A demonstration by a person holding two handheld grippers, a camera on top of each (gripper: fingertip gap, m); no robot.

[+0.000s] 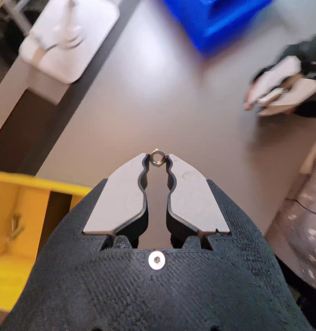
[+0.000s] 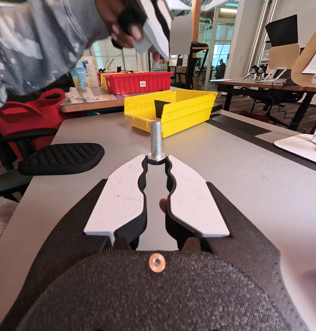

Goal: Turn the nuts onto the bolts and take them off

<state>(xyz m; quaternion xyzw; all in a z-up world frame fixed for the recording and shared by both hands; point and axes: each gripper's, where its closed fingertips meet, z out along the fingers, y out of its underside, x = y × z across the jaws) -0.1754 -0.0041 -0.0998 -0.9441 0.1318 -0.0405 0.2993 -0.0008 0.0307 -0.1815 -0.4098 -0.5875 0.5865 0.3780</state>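
Grey desk (image 2: 225,170) in an open office, scuffed top.

Left gripper (image 1: 156,158): fingertips pinched on a small silver hex nut (image 1: 156,158), jaws nearly closed with only the nut's width between the tips. Nut is shiny, its hole faces the camera, and it is held above the desk. Background in the left wrist view is motion-blurred.

Right gripper (image 2: 156,158): tips clamped on the head of a bolt (image 2: 156,138). Bolt stands upright, threaded shaft pointing up, zinc-bright, threads clean along the full length, flat end on top. No nut on it.

The left gripper also shows in the right wrist view, top centre, blurred, well above the bolt, with a hand (image 2: 125,30) and a grey patterned sleeve (image 2: 37,46) behind it.

Outward: yellow bin (image 2: 187,111) on the desk just behind the bolt, with a black divider inside. Red bin (image 2: 137,84) on a farther table. Black armrest (image 2: 62,157) at the desk's left edge. Blue bin (image 1: 216,23) and white base (image 1: 64,39) in the left wrist view, both blurred.
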